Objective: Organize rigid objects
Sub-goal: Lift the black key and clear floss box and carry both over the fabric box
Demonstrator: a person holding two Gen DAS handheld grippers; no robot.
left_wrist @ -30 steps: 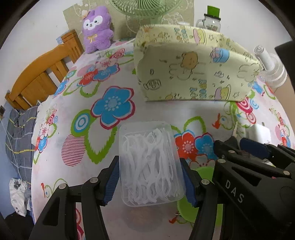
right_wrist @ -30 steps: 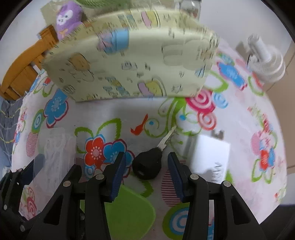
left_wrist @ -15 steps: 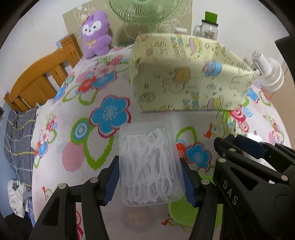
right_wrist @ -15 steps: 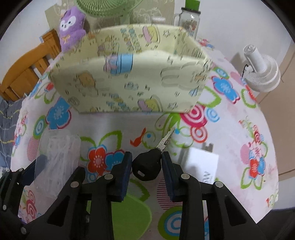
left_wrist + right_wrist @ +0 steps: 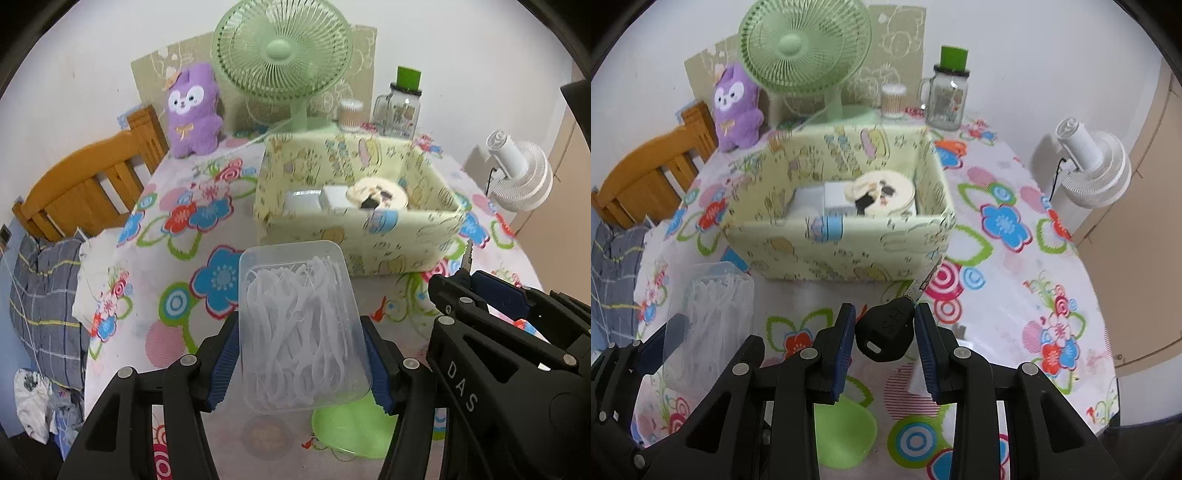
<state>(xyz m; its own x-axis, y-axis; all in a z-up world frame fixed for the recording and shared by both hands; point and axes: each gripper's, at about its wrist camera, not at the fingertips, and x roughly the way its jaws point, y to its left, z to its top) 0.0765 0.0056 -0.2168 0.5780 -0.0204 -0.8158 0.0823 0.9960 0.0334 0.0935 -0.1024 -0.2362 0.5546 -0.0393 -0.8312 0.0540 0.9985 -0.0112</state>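
Left wrist view: left gripper [image 5: 301, 356] pinching clear floss-pick box [image 5: 301, 325] by its long sides, lifted off the tablecloth, ready for yellow storage bin [image 5: 354, 236] just ahead. Right gripper [image 5: 884, 332] clamped on black key [image 5: 886, 330], blade forward, bin [image 5: 842, 251] directly ahead.

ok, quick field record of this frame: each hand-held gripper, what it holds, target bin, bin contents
left hand-held gripper: shut on clear box of floss picks
right hand-held gripper: shut on black-headed key
target bin: yellow patterned fabric box, open top, ahead of both
bin contents: round tin, white boxes
surface: floral tablecloth
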